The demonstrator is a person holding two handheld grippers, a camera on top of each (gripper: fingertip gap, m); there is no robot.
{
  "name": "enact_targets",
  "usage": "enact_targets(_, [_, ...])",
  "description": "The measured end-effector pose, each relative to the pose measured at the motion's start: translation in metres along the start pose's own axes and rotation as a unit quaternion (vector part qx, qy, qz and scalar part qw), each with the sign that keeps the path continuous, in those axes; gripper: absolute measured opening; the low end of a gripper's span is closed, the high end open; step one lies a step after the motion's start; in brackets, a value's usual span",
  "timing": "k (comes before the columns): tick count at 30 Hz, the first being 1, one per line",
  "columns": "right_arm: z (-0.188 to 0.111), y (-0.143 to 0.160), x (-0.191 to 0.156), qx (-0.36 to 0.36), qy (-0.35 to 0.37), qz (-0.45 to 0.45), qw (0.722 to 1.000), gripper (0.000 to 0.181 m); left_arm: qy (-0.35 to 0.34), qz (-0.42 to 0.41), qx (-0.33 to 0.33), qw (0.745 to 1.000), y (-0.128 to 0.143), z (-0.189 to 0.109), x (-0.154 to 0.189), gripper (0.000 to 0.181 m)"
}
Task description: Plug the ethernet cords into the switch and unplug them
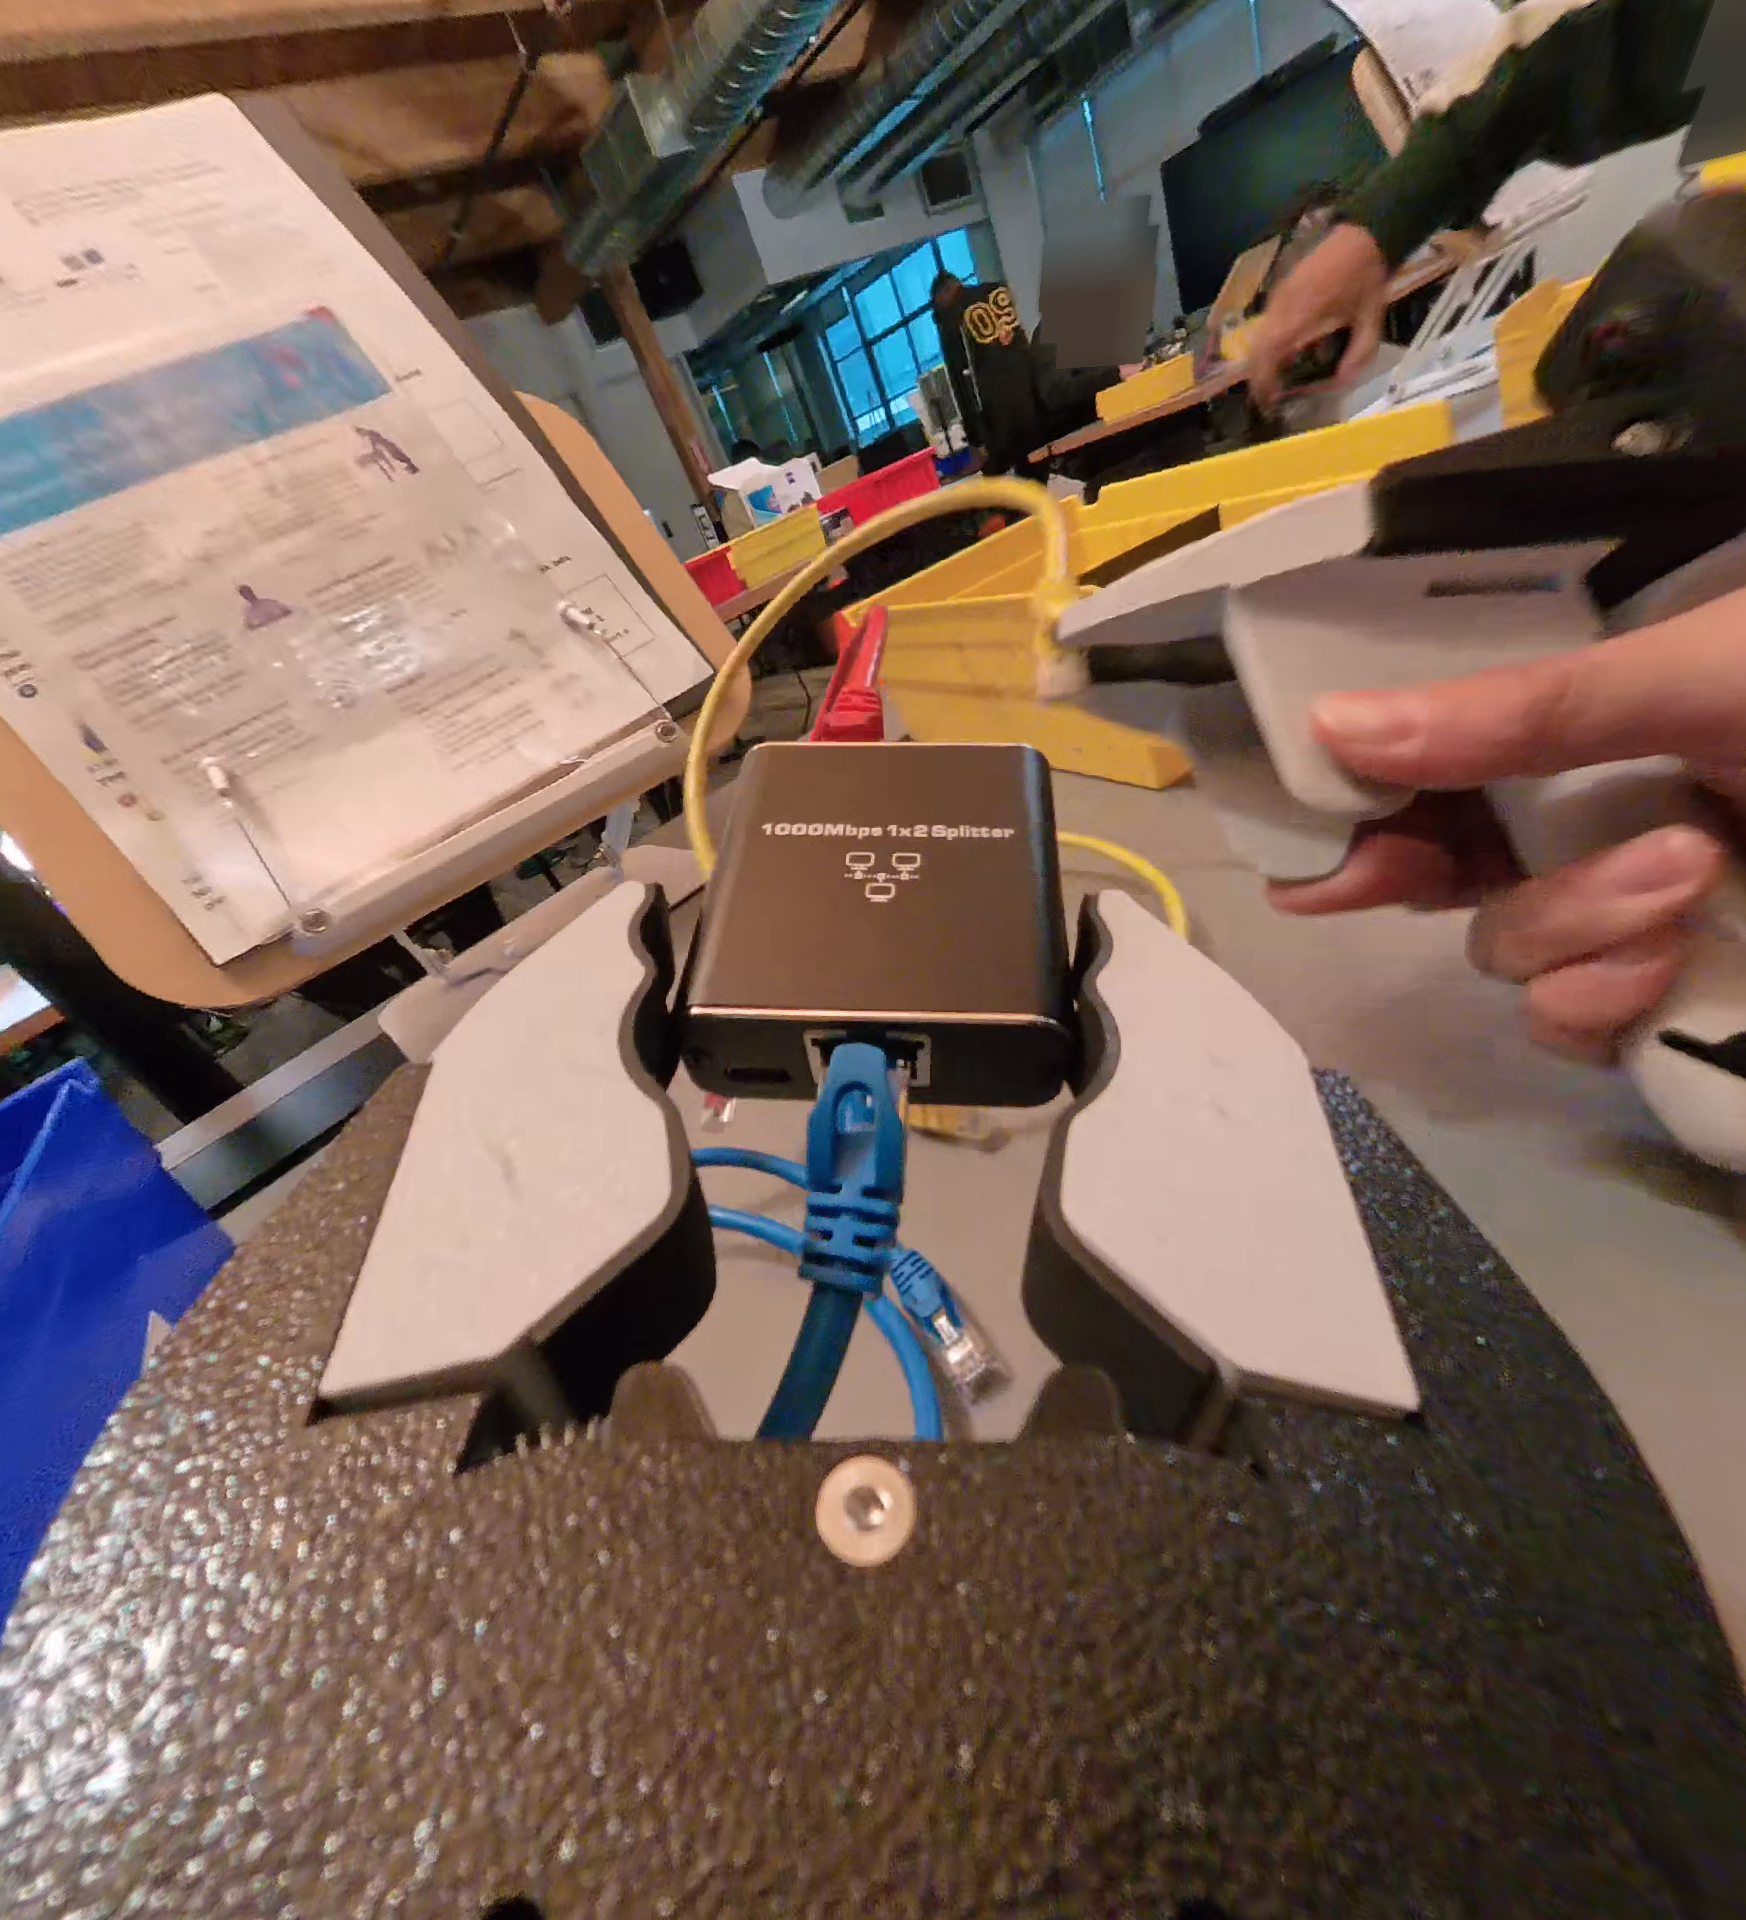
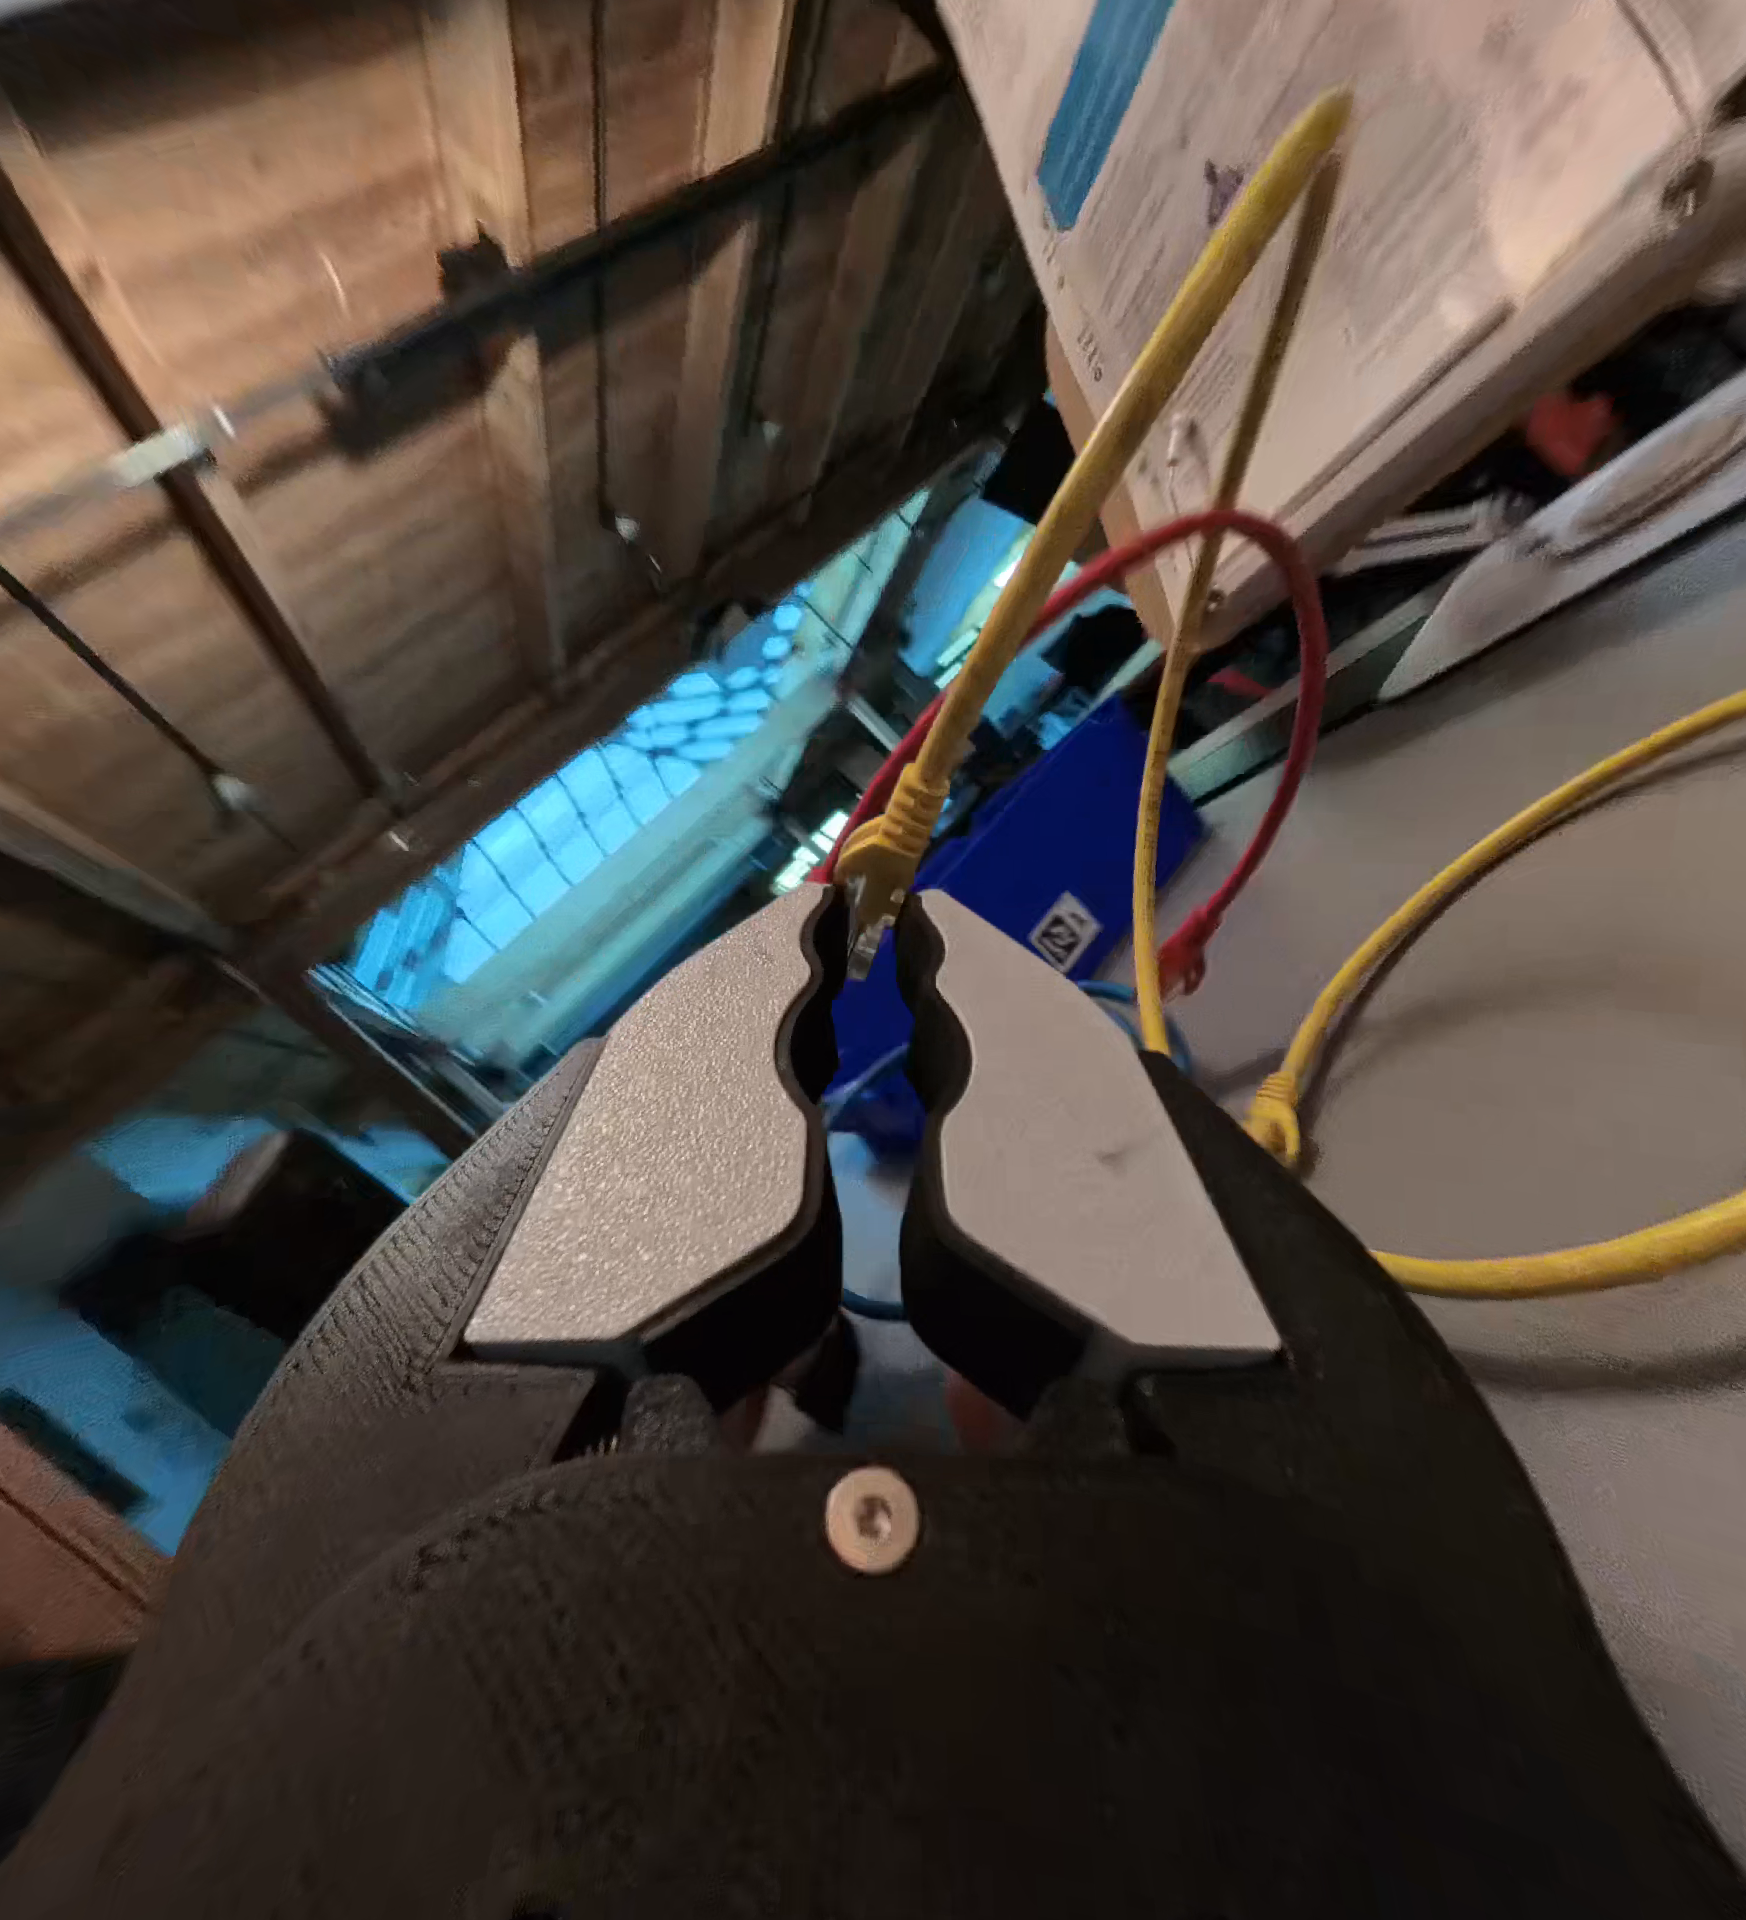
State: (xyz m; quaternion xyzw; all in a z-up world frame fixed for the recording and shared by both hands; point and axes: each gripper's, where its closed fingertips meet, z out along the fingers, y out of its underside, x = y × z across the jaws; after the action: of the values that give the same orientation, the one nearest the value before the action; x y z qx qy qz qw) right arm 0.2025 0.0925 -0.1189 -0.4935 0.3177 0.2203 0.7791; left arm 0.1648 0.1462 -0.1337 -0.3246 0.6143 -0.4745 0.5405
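Observation:
My left gripper [image 1: 874,935] is shut on the black switch box [image 1: 879,883] and holds it by its sides. A blue ethernet plug [image 1: 853,1143] sits in the switch's near port. A red plug [image 1: 853,696] stands at the switch's far side; its port is hidden. A yellow cord [image 1: 744,644] arches from behind the switch to my right gripper [image 1: 1066,634]. In the right wrist view the right gripper [image 2: 869,925] is shut on the yellow plug [image 2: 874,883], lifted in the air apart from the switch.
A loose blue plug [image 1: 952,1340] lies on the grey table under my left fingers. A sheet on a slanted stand [image 1: 225,520] is at the left, with a blue bin [image 1: 17,1299] below it. Yellow bins [image 1: 1056,582] stand behind. Another yellow cord [image 2: 1471,1247] and a red cord [image 2: 1295,727] lie on the table.

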Motion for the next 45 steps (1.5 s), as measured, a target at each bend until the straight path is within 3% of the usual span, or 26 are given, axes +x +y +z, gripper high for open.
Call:
enact_targets(5, [-0.01, -0.036, -0.003, -0.01, 0.032, -0.097, 0.995, 0.011, -0.032, -0.044, 0.04, 0.998, -0.007, -0.009, -0.02, 0.073])
enact_targets(9, [-0.005, -0.064, -0.037, -0.031, 0.006, -0.181, 0.983, 0.011, -0.038, -0.071, 0.083, 0.993, -0.018, -0.016, -0.028, 0.073])
enact_targets(12, [0.004, -0.09, -0.056, -0.032, -0.001, -0.224, 0.974, 0.011, 0.007, -0.077, 0.145, 0.986, -0.039, -0.024, -0.017, 0.073])
enact_targets(15, [0.016, -0.112, -0.045, -0.051, 0.019, -0.24, 0.969, 0.011, 0.069, -0.06, 0.193, 0.977, -0.059, -0.031, 0.004, 0.073])
enact_targets(19, [0.028, -0.086, -0.029, -0.105, 0.002, -0.181, 0.978, 0.011, 0.097, -0.107, 0.199, 0.969, -0.064, -0.029, 0.006, 0.073])
enact_targets(23, [0.026, -0.059, -0.049, -0.111, -0.054, -0.119, 0.985, 0.011, 0.082, -0.204, 0.201, 0.955, -0.058, -0.03, -0.021, 0.073])
enact_targets(27, [0.025, -0.042, -0.054, -0.14, -0.068, -0.112, 0.981, 0.011, 0.08, -0.276, 0.207, 0.935, -0.055, -0.035, -0.043, 0.073])
enact_targets(37, [0.028, -0.014, -0.115, -0.204, -0.189, -0.035, 0.96, 0.011, 0.137, -0.255, 0.208, 0.934, -0.061, -0.039, -0.035, 0.074])
enact_targets(41, [0.028, -0.018, -0.13, -0.191, -0.22, -0.016, 0.957, 0.011, 0.155, -0.316, 0.254, 0.901, -0.075, -0.047, -0.041, 0.074])
enact_targets(43, [0.024, -0.029, -0.125, -0.169, -0.215, -0.012, 0.962, 0.011, 0.172, -0.361, 0.291, 0.869, -0.086, -0.057, -0.049, 0.074])
enact_targets(45, [0.019, -0.047, -0.118, -0.134, -0.214, 0.001, 0.968, 0.011, 0.181, -0.38, 0.305, 0.855, -0.089, -0.062, -0.056, 0.074])
